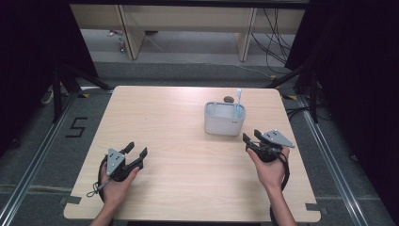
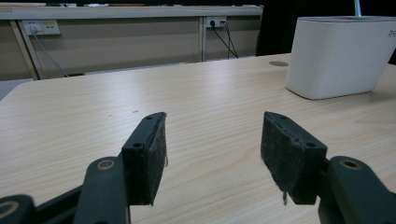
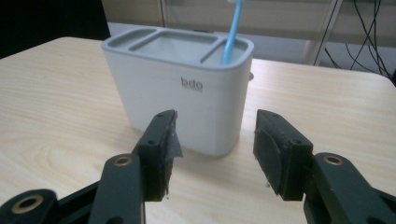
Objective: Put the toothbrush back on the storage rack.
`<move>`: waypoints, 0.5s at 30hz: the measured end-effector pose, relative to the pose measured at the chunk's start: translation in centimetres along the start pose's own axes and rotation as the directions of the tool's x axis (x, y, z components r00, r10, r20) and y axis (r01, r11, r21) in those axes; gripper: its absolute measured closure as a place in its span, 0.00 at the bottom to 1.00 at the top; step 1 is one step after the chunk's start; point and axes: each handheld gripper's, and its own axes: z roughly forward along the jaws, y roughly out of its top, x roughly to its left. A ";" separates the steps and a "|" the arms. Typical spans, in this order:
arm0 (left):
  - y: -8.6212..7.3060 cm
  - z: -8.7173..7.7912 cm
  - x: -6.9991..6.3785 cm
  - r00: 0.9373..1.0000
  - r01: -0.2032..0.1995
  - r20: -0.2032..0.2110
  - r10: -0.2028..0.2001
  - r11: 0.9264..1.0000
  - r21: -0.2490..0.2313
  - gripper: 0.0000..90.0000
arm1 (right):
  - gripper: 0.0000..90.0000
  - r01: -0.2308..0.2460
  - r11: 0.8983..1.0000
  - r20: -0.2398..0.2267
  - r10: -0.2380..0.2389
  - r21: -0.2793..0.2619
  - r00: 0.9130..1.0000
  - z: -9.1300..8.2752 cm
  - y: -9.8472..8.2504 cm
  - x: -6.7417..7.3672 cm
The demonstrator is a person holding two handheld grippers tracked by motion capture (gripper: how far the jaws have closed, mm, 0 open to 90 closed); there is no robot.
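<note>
A: High view: the white toothbrush holder (image 1: 224, 120) stands on the table (image 1: 188, 160), a blue toothbrush (image 1: 238, 100) upright in its right-hand compartment.

B: And the grippers?

A: Left gripper (image 1: 135, 154) and right gripper (image 1: 252, 137) both empty, jaws spread; the right sits just beside the holder.

B: Likely a toothbrush pick. I'd approach from above, pinch the handle squarely and lift straight, so the holder doesn't tip.

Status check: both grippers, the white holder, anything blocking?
Left hand-held gripper open, empty, low over table. Right hand-held gripper open, empty, facing white holder. Blue toothbrush upright in its end compartment. Nothing between.
</note>
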 end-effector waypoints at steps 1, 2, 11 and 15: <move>0.0 0.1 0.0 1.000 -0.001 0.003 0.001 1.000 -0.008 0.44 | 0.55 -0.023 1.000 0.008 0.023 0.019 1.000 -0.4 -0.3 0.1; -0.1 0.2 0.0 1.000 0.000 0.007 0.001 1.000 -0.020 0.44 | 0.55 -0.017 1.000 -0.008 0.017 0.011 1.000 -0.6 -0.6 0.0; -0.1 0.2 0.0 1.000 -0.001 0.006 0.002 1.000 -0.018 0.44 | 0.55 -0.047 0.998 -0.031 0.049 0.036 0.998 -2.6 -3.2 0.1; -0.1 0.2 0.0 1.000 -0.002 0.011 0.003 1.000 -0.018 0.44 | 0.55 -0.070 0.996 -0.022 0.071 0.052 0.997 -2.7 -4.1 0.5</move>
